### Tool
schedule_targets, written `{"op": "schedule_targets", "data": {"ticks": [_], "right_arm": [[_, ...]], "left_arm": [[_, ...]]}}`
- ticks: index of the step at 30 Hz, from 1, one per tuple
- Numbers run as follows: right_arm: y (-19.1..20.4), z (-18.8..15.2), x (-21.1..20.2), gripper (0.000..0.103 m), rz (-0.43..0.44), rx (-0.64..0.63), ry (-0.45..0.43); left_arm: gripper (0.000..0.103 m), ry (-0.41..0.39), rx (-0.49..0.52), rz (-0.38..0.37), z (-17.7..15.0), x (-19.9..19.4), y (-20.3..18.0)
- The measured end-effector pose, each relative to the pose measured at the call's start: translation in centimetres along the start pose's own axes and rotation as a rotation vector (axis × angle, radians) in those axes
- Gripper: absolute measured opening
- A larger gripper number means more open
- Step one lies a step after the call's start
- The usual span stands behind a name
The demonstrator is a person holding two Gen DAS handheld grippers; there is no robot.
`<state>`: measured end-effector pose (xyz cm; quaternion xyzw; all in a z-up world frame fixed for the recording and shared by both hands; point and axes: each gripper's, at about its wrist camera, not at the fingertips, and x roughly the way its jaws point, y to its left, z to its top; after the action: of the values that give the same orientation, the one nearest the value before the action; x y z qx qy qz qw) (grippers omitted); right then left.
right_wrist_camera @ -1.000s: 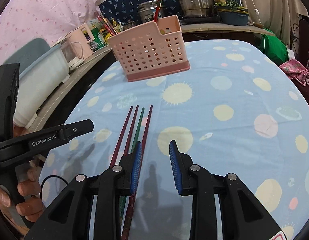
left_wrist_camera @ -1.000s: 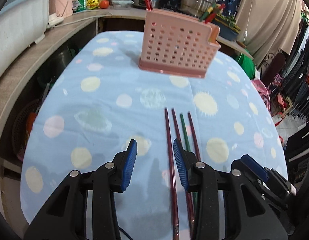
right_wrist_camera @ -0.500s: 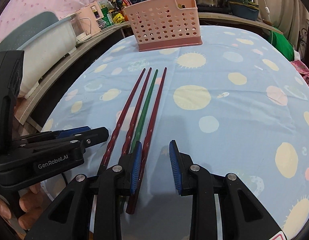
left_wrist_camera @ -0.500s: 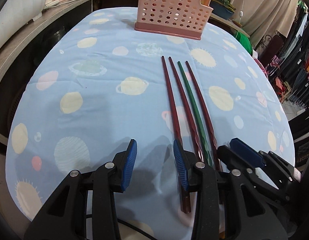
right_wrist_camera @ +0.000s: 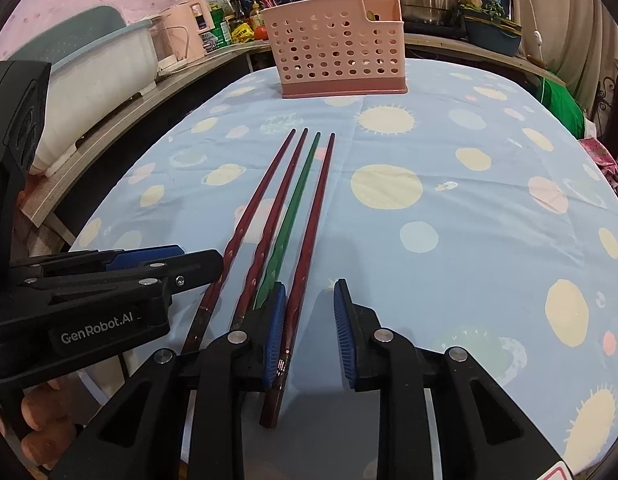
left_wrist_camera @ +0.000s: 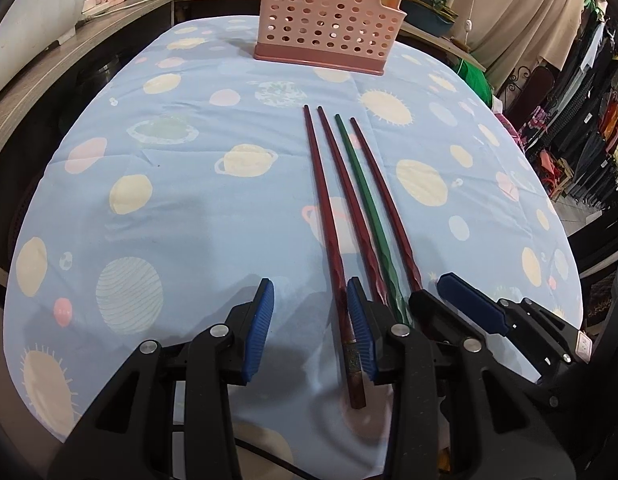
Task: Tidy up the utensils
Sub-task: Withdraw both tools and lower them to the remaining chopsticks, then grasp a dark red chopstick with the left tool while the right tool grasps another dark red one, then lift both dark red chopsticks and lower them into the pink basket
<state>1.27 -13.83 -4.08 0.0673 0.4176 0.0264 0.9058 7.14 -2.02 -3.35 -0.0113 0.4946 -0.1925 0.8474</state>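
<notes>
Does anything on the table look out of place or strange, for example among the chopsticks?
One thing: of four chopsticks lying side by side on the tablecloth, three are dark red and one, the green chopstick, matches none. Nothing is spilled or broken. The pink basket stands upright.

Your left tool [left_wrist_camera: 311, 322] hides the thick ends of the second dark-red twisted chopstick [left_wrist_camera: 345, 196] and the green twisted chopstick [left_wrist_camera: 365, 200]. The pink perforated plastic utensil basket [left_wrist_camera: 327, 20] loses its top at the picture's edge.
</notes>
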Motion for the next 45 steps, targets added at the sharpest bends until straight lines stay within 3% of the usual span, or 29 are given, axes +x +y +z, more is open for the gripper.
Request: {"op": "schedule_targets", "data": {"ticks": [8, 17, 19, 24, 26, 34, 45], "right_arm": [[-0.6, -0.2, -0.2, 0.008, -0.006, 0.016, -0.005], [-0.8, -0.3, -0.2, 0.007, -0.003, 0.02, -0.006], [-0.8, -0.4, -0.2, 0.007, -0.003, 0.02, -0.005], [-0.8, -0.3, -0.2, 0.007, -0.003, 0.021, -0.004], [-0.9, -0.4, -0.3, 0.007, 0.0, 0.025, -0.003], [-1.4, 0.2, -1.2, 0.007, 0.009, 0.053, -0.013], [-3.1, 4.4, -4.3, 0.007, 0.032, 0.108, -0.131]], "left_arm": [[0.036, -0.005, 0.035, 0.011, -0.4, 0.1, -0.8], [0.034, -0.023, 0.069, 0.041, -0.9, 0.0, -1.4], [0.03, -0.026, 0.072, 0.046, -0.9, 0.0, -1.4], [0.01, -0.022, 0.065, 0.041, -0.9, 0.0, -1.1], [0.007, -0.021, 0.063, 0.041, -0.9, 0.0, -1.0], [0.007, -0.007, 0.046, 0.025, -0.4, -0.2, -0.8], [0.007, -0.065, -0.004, -0.001, 2.7, -3.1, 0.0]]}}
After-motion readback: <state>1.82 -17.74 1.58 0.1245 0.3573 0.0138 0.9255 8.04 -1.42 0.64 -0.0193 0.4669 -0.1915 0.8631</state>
